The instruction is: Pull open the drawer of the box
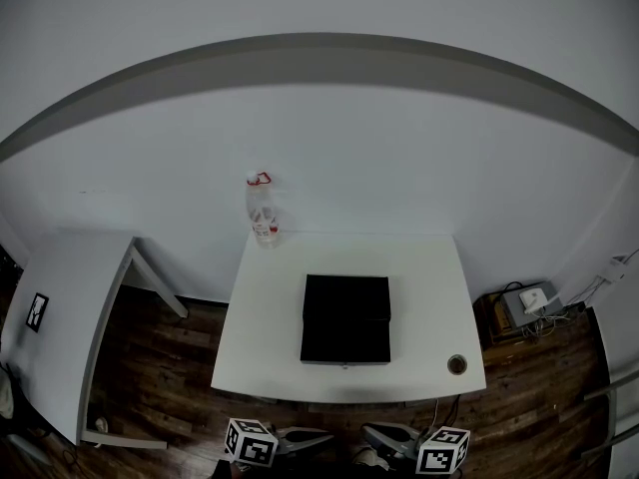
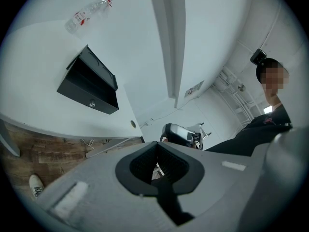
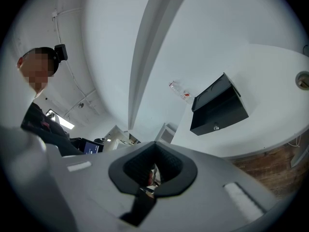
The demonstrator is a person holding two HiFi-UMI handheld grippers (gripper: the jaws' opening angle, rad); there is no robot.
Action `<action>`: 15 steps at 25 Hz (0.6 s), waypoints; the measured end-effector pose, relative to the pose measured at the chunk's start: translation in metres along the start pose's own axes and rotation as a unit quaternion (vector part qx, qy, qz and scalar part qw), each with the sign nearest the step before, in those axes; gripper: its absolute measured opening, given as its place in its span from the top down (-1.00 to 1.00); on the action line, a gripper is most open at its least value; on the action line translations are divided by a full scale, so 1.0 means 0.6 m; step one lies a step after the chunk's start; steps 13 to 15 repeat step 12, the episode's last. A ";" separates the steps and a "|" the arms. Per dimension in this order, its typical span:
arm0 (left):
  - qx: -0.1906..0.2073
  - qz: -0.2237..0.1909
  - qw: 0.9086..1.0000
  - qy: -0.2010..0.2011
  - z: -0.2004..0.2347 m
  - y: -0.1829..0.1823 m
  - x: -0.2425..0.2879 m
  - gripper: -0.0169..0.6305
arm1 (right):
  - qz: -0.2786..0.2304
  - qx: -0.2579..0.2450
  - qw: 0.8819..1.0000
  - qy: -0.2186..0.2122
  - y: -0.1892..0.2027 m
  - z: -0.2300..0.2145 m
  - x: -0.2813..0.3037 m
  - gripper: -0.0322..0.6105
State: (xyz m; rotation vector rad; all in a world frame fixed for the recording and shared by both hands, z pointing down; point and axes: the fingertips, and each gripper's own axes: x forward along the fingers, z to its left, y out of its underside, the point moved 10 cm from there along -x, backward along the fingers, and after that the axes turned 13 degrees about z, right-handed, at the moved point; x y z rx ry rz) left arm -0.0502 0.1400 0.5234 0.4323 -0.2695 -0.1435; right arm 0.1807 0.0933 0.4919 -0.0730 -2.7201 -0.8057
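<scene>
Left tongs and right tongs both closed, holding nothing

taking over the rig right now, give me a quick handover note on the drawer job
Left gripper: shut, empty, held low, short of the table's near edge.
Right gripper: shut, empty, beside it, equally far back.
Black box: mid-table, its drawer and small knob facing the person. Plastic bottle at the far edge.
Done: nothing; the drawer looks closed.
Left: open one gripper, reach in, grip the knob, pull the drawer out.
</scene>
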 end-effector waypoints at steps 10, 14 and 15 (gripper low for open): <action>-0.001 0.003 1.000 -0.002 -0.003 -0.002 0.002 0.93 | -0.001 -0.002 1.000 -0.001 -0.005 0.000 -0.002 0.89; -0.002 0.004 1.000 -0.002 -0.003 -0.003 0.004 0.93 | -0.003 0.000 1.000 0.000 -0.008 -0.001 -0.004 0.89; -0.002 0.004 1.000 -0.002 -0.003 -0.003 0.004 0.93 | -0.003 0.000 1.000 0.000 -0.008 -0.001 -0.004 0.89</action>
